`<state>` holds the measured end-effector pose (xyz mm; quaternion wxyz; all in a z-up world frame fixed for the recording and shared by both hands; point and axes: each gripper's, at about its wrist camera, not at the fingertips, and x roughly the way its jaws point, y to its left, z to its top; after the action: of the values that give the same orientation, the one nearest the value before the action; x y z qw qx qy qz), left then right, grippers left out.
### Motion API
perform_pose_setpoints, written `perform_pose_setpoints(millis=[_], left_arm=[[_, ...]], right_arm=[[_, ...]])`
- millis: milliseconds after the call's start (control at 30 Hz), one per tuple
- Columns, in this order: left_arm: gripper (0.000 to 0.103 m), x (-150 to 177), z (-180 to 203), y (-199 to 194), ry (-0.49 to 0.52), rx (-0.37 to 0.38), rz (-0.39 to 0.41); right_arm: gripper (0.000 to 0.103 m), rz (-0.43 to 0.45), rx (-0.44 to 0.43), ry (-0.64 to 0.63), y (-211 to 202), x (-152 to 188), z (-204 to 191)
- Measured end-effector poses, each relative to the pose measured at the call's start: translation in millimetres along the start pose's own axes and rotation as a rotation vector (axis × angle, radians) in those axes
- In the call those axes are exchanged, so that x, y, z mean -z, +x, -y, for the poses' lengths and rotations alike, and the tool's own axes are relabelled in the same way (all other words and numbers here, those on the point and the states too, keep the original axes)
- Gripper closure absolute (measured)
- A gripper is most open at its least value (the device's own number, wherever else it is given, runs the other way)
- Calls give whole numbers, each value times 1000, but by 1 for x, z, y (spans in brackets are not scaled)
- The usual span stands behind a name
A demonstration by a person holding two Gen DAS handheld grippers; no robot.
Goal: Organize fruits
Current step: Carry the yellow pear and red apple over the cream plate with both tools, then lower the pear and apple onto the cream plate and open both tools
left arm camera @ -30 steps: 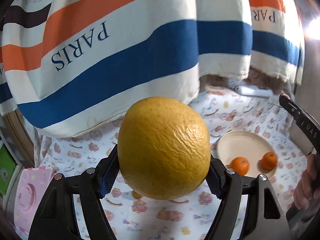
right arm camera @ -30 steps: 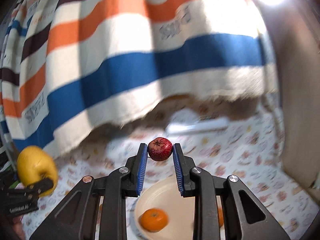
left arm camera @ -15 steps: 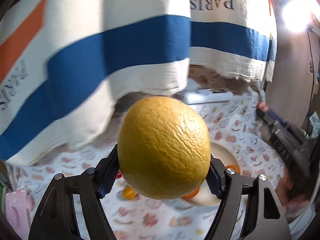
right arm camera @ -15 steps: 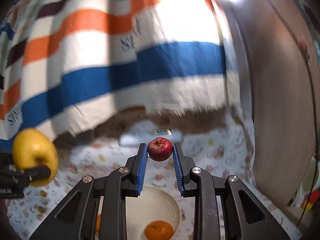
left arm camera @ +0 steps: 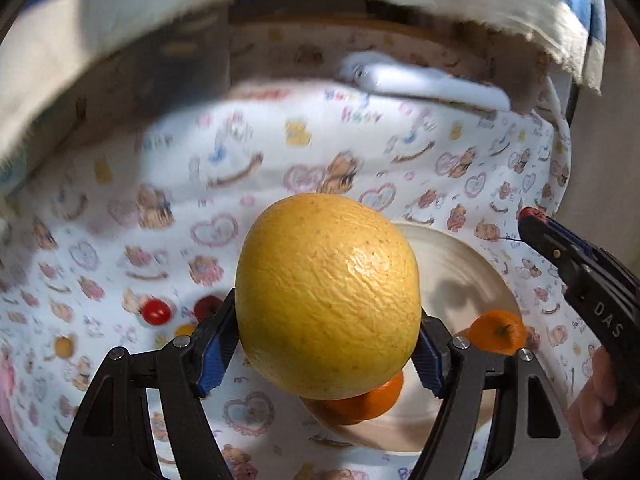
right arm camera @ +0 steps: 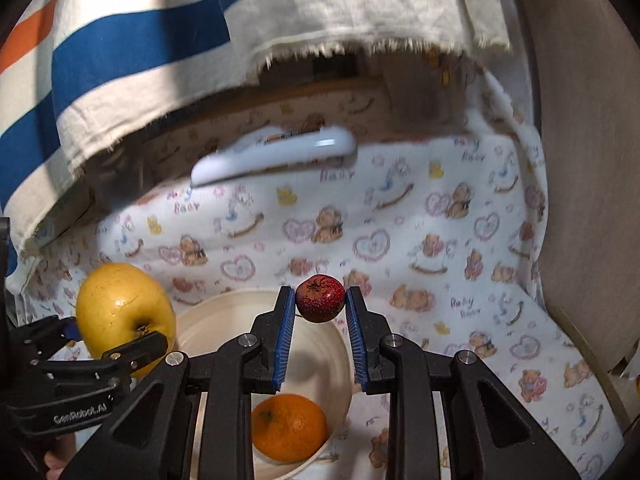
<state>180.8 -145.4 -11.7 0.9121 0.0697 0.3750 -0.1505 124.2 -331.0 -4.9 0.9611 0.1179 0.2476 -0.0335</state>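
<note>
"DAS" is printed in white on the black body of the right gripper (left arm camera: 524, 216), seen in the left wrist view. "GenRobot.AI" is printed on the left gripper (right arm camera: 116, 336), seen from the right. "Baby Bear" is repeated across the printed cloth (right arm camera: 400, 216). A label on the white object (right arm camera: 276, 152) is blurred.

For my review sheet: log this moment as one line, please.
left tongs: shut on large yellow fruit | right tongs: shut on small red fruit | both above cream plate | plate holds orange
</note>
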Motion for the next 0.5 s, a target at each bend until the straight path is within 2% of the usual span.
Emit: perform_pose_setpoints(millis=[133,267,500], left_arm=[[29,1,-4,1,-4,8,-18],[30,2,3,-1,33,-11,26],[31,11,14,7,91,-37,43]], right_arm=[[76,3,1,-14,1,0,-2],[76,5,10,-43,2,2,-6],[76,11,15,-78,0,3,-14]])
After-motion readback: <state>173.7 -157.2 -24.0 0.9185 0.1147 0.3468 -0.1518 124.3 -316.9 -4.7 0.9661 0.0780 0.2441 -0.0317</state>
